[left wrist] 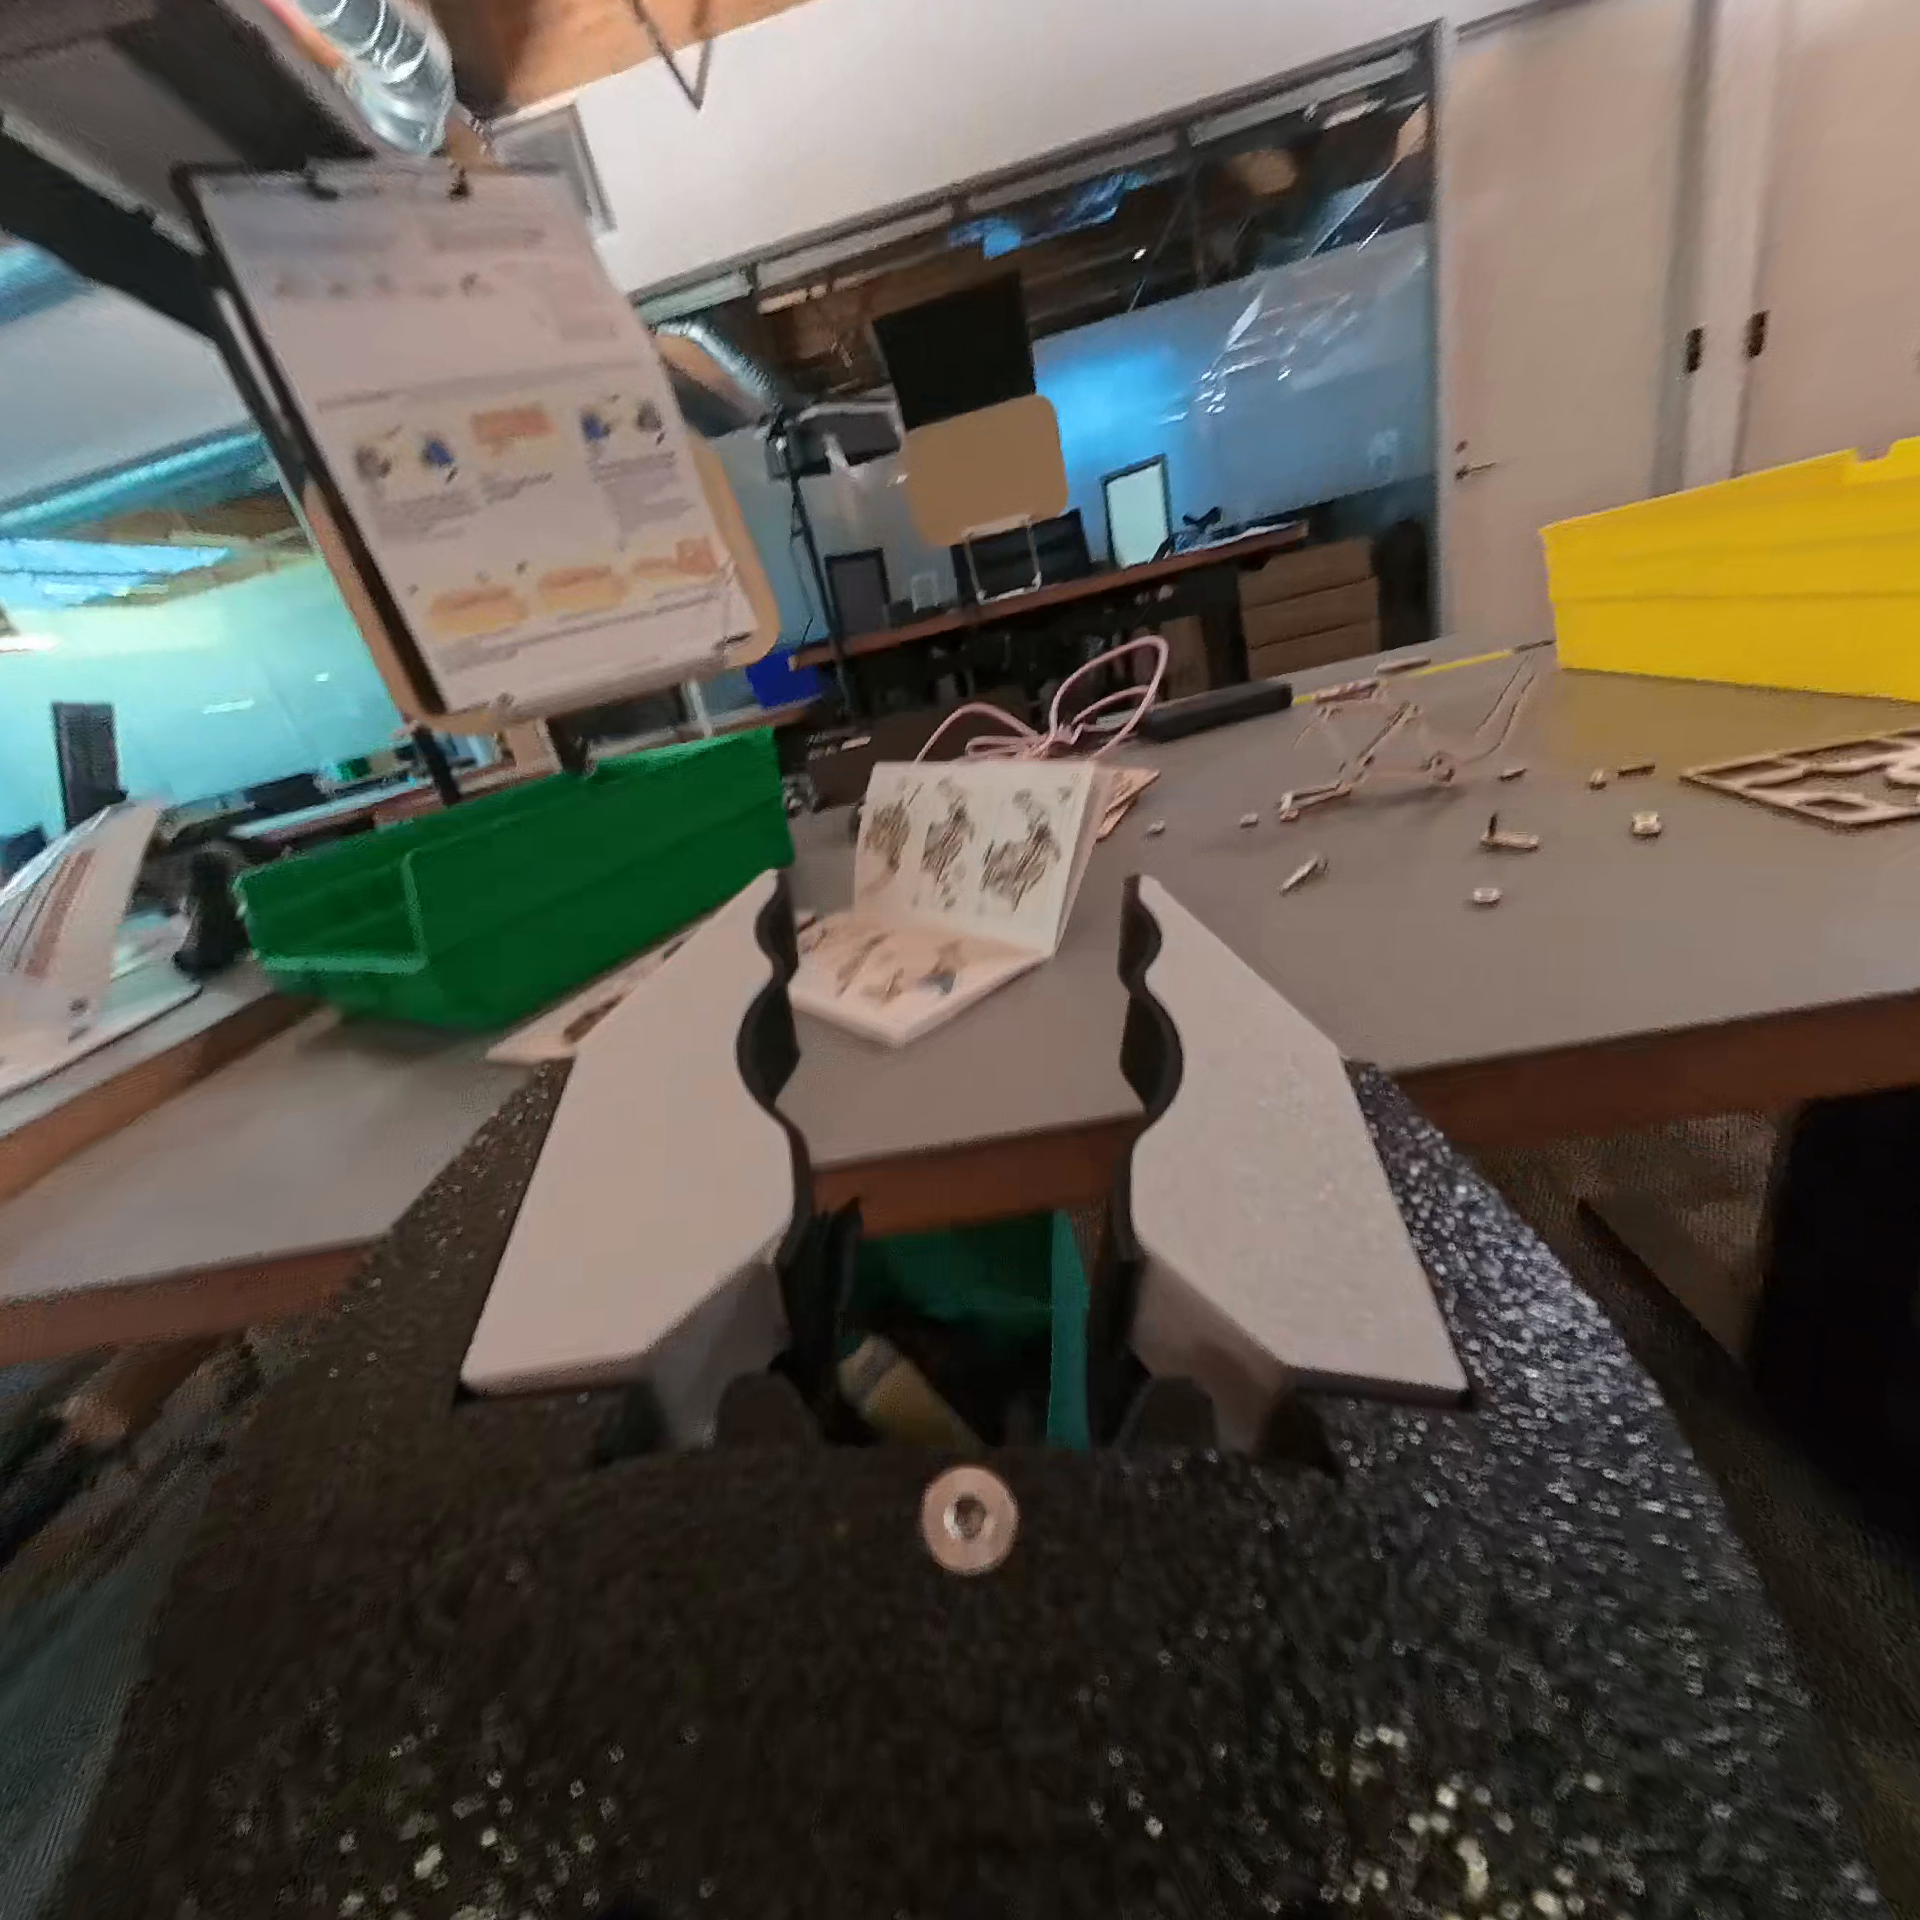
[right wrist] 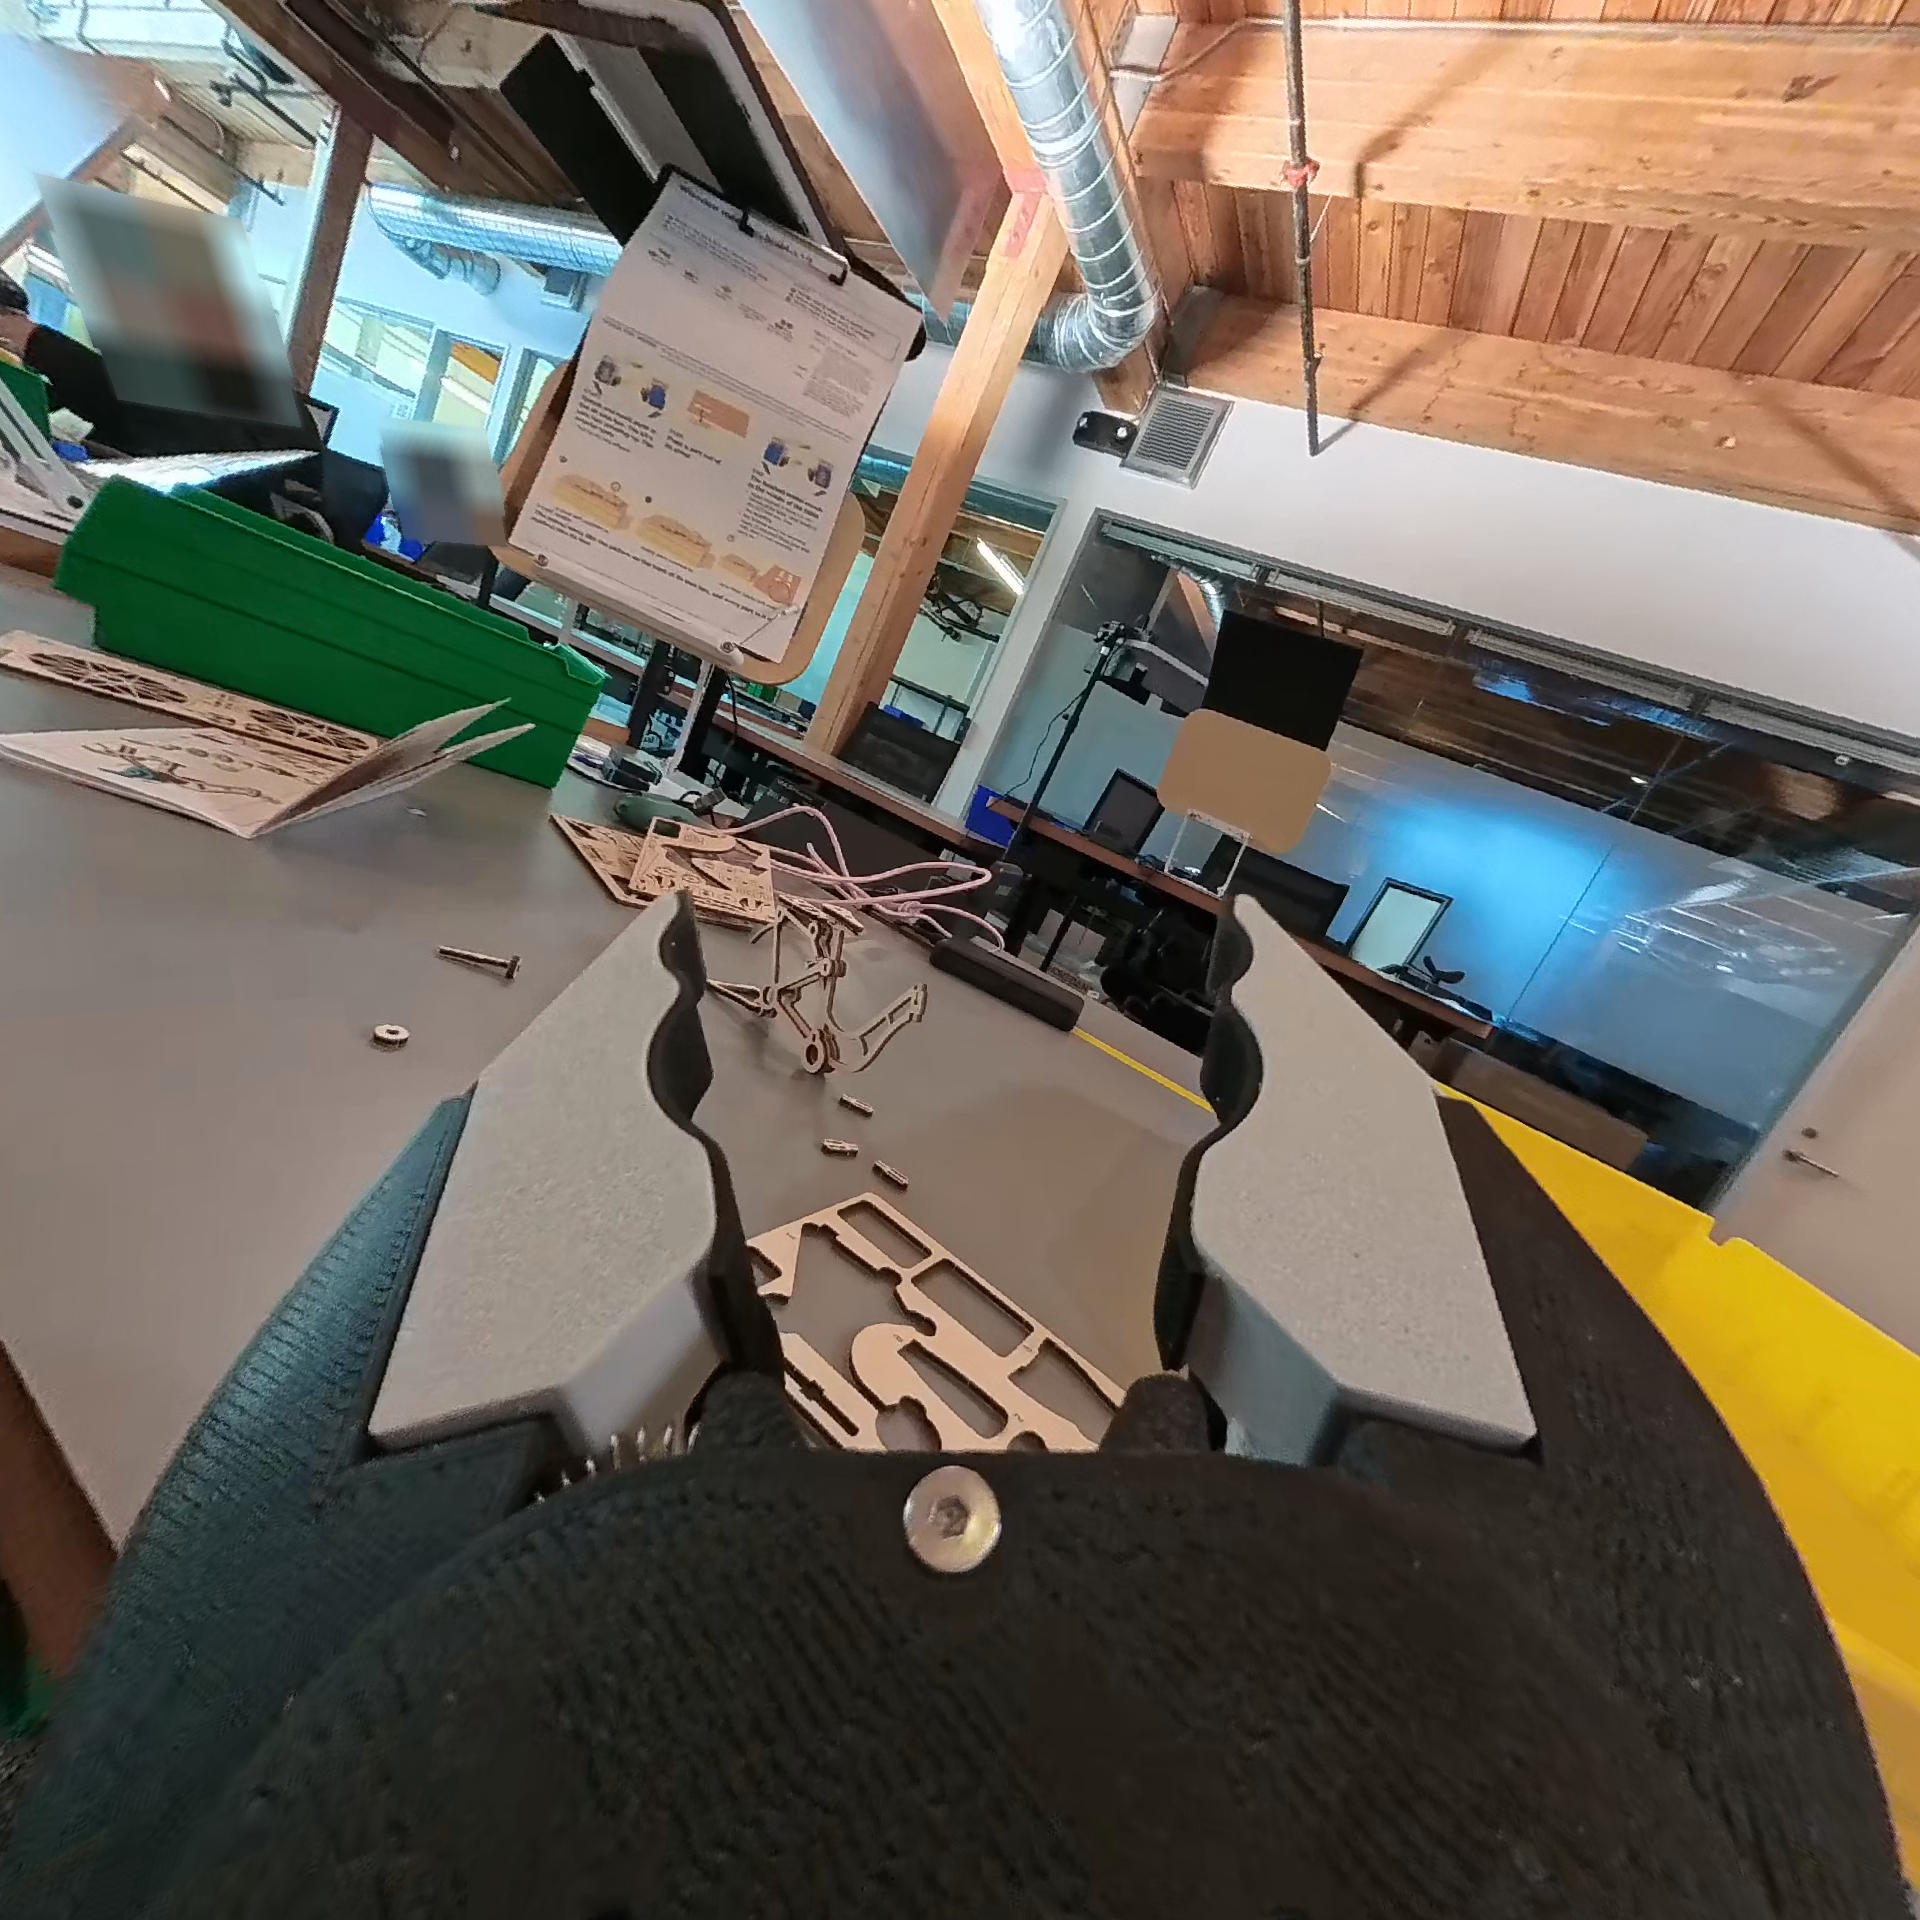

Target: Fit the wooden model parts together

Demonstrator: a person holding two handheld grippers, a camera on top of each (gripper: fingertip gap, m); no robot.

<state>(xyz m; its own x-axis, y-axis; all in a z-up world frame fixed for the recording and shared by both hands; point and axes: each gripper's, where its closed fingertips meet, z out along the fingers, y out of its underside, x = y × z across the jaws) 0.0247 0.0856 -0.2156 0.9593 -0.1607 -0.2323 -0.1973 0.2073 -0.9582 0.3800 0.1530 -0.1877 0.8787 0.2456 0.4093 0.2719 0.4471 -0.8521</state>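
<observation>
A partly built wooden model frame [right wrist: 821,1003] stands on the grey table [right wrist: 260,997], also far right in the left wrist view [left wrist: 1382,753]. Small loose wooden pieces [right wrist: 868,1143] lie near it, and others show in the left wrist view [left wrist: 1507,836]. A cut-out wooden sheet [right wrist: 925,1340] lies under my right gripper [right wrist: 956,925], which is open and empty above the table. Another part sheet [right wrist: 686,862] lies farther back. My left gripper [left wrist: 956,904] is open and empty, held off the table's front edge, facing an open instruction booklet [left wrist: 966,914].
A green bin [left wrist: 520,894] stands at the left, also in the right wrist view [right wrist: 312,623]. A yellow bin [left wrist: 1745,582] stands at the right. A clipboard with an instruction sheet [left wrist: 478,436] hangs on a stand. A pink cable [left wrist: 1060,717] and a black block [right wrist: 1008,982] lie at the back.
</observation>
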